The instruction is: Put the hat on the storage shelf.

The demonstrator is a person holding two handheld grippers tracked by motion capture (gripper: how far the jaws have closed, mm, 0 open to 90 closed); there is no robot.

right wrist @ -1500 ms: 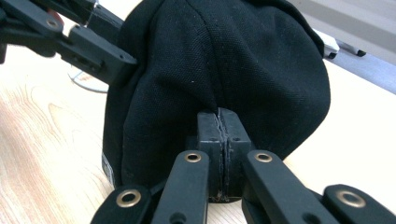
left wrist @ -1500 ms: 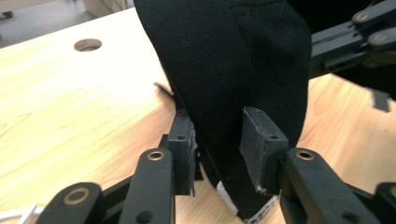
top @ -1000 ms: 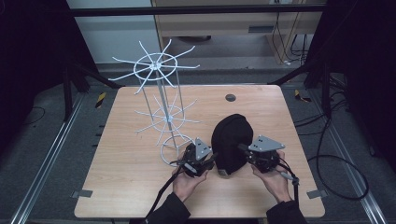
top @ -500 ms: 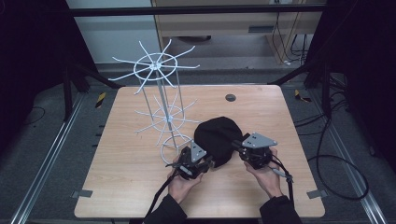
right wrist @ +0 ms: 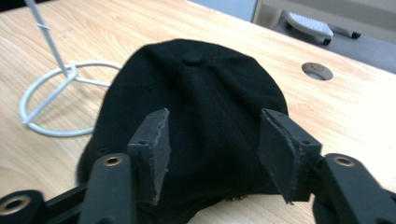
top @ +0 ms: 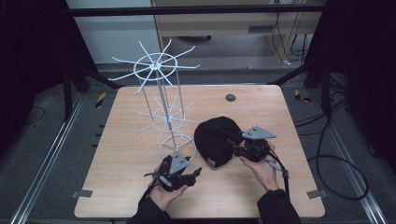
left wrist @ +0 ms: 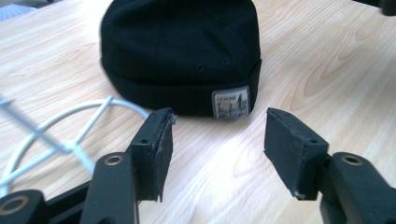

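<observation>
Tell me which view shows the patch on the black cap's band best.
The left gripper view: the patch faces the camera, sharp, on the black cap. The high view gives a pale speck. The right gripper view catches a sliver at the cap's near edge.

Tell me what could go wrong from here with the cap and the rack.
The black cap lies flat on the table, released; both grippers have just been opening. A regrip by the right gripper may pinch only loose fabric. The left gripper sits beside the white wire rack, whose base ring could be knocked.
</observation>
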